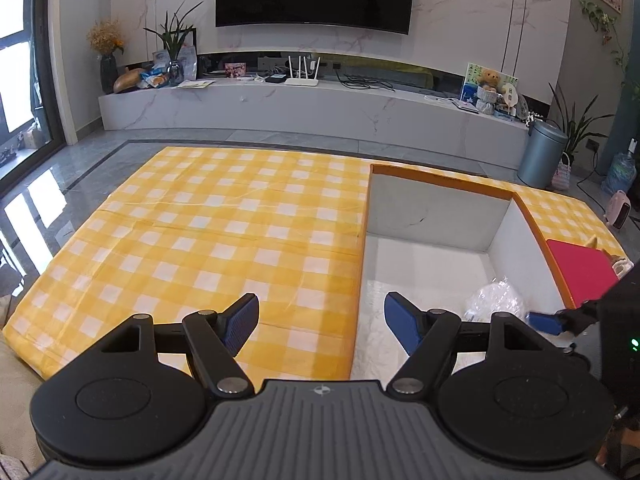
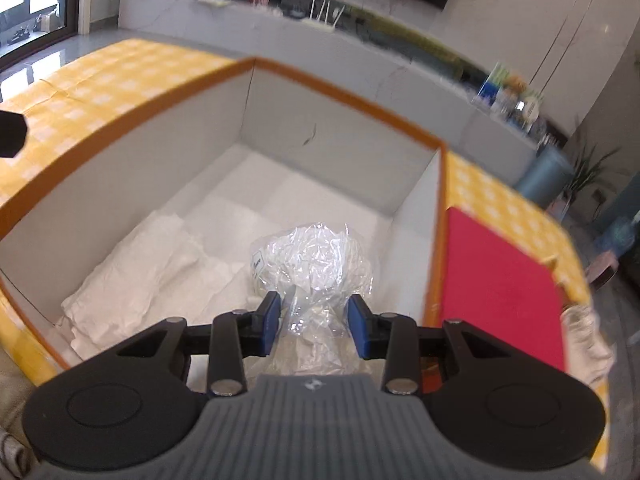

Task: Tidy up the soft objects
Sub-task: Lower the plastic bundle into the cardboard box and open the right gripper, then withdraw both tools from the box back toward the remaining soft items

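The crinkled plastic bag (image 2: 310,258) is lying inside the orange-rimmed box (image 2: 344,90), on white folded cloth (image 2: 132,268); the right gripper (image 2: 313,326) is reaching into the box, its pads spread on either side of the bag's lower end, not visibly squeezing it. The left gripper (image 1: 320,326) is hovering wide open over the box's left edge and the yellow checked tablecloth (image 1: 192,224); the bag is sitting just right of it.

The near part of the crinkled plastic bag (image 2: 310,264) is covered by the right hand-held gripper (image 2: 313,322), and whether its pads (image 2: 271,322) touch the bag cannot be told. The label (image 2: 258,262) on the bag is too small to be read. The red item (image 2: 500,292) beside the box (image 2: 344,98) is cut off below, and the shelf clutter (image 2: 512,100) is blurred.
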A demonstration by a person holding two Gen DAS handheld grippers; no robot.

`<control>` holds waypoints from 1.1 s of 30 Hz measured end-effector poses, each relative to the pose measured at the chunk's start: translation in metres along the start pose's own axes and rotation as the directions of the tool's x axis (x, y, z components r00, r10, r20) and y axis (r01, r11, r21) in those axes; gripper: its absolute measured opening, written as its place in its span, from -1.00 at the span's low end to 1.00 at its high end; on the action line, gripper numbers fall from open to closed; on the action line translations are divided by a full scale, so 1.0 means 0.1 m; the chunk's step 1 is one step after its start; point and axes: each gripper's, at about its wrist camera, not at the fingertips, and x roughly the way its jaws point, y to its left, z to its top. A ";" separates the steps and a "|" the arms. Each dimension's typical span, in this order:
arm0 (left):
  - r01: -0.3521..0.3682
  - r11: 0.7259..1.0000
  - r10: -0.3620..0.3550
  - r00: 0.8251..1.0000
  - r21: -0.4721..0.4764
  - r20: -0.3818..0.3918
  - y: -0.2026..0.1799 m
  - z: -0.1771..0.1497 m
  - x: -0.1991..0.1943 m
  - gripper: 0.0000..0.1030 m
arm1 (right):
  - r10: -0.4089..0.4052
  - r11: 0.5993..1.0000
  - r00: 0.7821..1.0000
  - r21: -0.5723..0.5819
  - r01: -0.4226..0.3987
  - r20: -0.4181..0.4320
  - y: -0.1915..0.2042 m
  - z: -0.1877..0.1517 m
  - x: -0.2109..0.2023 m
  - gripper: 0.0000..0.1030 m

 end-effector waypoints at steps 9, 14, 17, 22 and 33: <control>0.001 1.000 -0.002 1.000 -0.016 -0.017 0.04 -0.02 0.01 0.63 | 0.074 0.997 0.996 0.027 -0.073 -0.054 0.04 0.11 0.09 -0.29; 0.019 1.000 -0.019 1.000 -0.024 -0.014 0.06 -0.02 0.01 0.63 | 0.250 0.962 0.964 0.140 -0.235 -0.095 0.03 0.17 0.17 -0.32; 0.020 1.000 -0.020 1.000 -0.023 -0.015 0.06 -0.03 0.02 0.63 | 0.286 0.947 0.954 0.179 -0.267 -0.090 0.01 0.17 0.19 -0.32; 0.015 1.000 -0.015 1.000 -0.016 -0.024 0.05 -0.05 0.05 0.63 | 0.266 0.947 0.962 0.202 -0.249 -0.057 -0.02 0.15 0.09 0.42; 0.028 1.000 -0.028 1.000 0.013 0.006 -0.01 -0.05 0.00 0.63 | 0.274 0.958 0.958 0.056 -0.280 0.088 0.03 0.16 -0.28 0.91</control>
